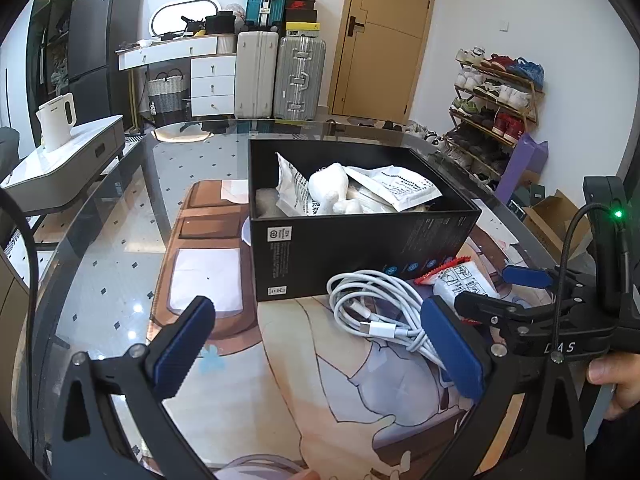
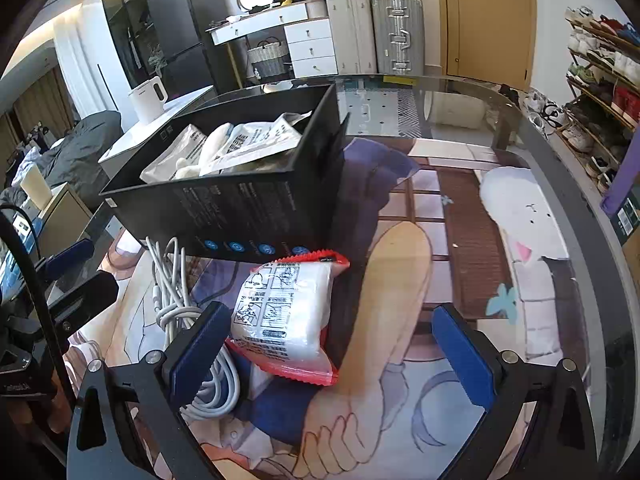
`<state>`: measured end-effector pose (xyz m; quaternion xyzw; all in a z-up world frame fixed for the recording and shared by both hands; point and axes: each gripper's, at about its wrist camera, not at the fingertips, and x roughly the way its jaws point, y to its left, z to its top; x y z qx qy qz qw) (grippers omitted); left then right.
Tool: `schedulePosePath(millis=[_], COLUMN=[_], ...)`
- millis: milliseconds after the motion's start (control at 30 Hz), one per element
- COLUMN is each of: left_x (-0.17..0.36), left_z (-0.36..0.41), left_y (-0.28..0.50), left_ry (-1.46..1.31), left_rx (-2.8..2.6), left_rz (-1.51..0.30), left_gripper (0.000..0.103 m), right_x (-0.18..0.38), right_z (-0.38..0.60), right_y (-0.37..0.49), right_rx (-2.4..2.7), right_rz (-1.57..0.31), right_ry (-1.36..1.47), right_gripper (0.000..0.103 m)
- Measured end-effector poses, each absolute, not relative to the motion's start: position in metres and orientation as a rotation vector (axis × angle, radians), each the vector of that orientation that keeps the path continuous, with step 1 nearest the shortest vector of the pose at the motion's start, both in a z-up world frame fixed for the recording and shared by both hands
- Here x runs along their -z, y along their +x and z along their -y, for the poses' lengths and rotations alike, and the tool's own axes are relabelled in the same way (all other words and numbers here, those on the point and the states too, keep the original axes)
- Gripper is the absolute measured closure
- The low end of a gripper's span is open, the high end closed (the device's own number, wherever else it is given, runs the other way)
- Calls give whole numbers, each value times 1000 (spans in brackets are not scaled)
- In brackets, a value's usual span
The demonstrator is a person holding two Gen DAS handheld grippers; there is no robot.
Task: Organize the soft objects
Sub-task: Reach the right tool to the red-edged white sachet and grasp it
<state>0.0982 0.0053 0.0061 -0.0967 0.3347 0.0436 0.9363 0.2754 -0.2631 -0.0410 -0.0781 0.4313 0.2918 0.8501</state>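
On the glass table (image 1: 120,216), over an anime-print mat (image 1: 248,380), sits an open black box (image 1: 360,248) at 12 o'clock in the left wrist view. Inside it: white printed pouches (image 1: 394,188) and a white plush toy (image 1: 332,188), piled loosely, tops poking above the rim. Coiled white cable (image 1: 376,312) lies on the mat just in front of the box, at 1 o'clock from the left gripper (image 1: 320,344). Left gripper jaws spread wide, nothing between them; its right blue pad overlaps the cable's edge in view, contact unclear.

In the right wrist view a red-edged white packet (image 2: 286,316) lies on the mat at 11 o'clock, just beside the cable (image 2: 180,320) and in front of the box (image 2: 240,212). Right gripper (image 2: 332,356) jaws released, wide apart; the packet's near end falls between the pads close to the left one, touching or not cannot tell. Same packet shows in the left view (image 1: 460,280) at 2 o'clock, partly hidden behind the right gripper (image 1: 496,292).

Background at 12 o'clock: suitcases (image 1: 280,76), wooden door (image 1: 384,36); shoe rack (image 1: 496,100) at 2 o'clock; white kettle (image 1: 58,120) at 10 o'clock
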Motion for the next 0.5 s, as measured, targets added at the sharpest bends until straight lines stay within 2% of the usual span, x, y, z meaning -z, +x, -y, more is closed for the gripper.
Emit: schedulePosePath(millis=[367, 500], left_x=[-5, -5], left_z=[-6, -7], left_y=[100, 100], left_ry=[-192, -191], left_rx=[-95, -97], left_rz=[-702, -707], left_gripper=[0, 0], right_x=[50, 50], right_z=[250, 248], right_y=[274, 273], right_rx=[-634, -656], right_rz=[-932, -925], right_ry=[-231, -233], right_gripper=[2, 13])
